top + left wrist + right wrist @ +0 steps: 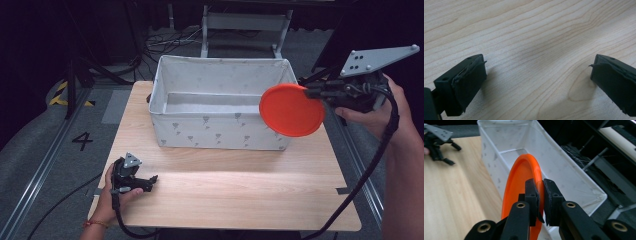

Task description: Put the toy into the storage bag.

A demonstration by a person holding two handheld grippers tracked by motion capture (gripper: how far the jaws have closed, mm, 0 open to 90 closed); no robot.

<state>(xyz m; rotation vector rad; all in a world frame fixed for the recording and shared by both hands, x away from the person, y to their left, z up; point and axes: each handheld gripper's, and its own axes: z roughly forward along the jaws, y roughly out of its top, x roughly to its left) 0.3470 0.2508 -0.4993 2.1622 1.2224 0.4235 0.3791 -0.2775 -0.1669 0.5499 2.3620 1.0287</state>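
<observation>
An orange plastic plate (291,110) hangs in the air at the right end of a white fabric box (220,82), held upright by its rim. My right gripper (314,93) is shut on that rim; in the right gripper view the two black pads (532,195) pinch the orange plate (520,185) edge-on above the box's (564,175) near corner. My left gripper (150,182) lies low on the wooden table (240,190) at the front left, held in a hand. Its jaws stand wide apart in the left gripper view, with bare wood (536,50) between them.
The box has a lower inner ledge (210,102) and stands at the back of the table. Dark floor, cables (165,37) and a metal stand (245,25) lie beyond. A rail (35,170) runs along the left of the table.
</observation>
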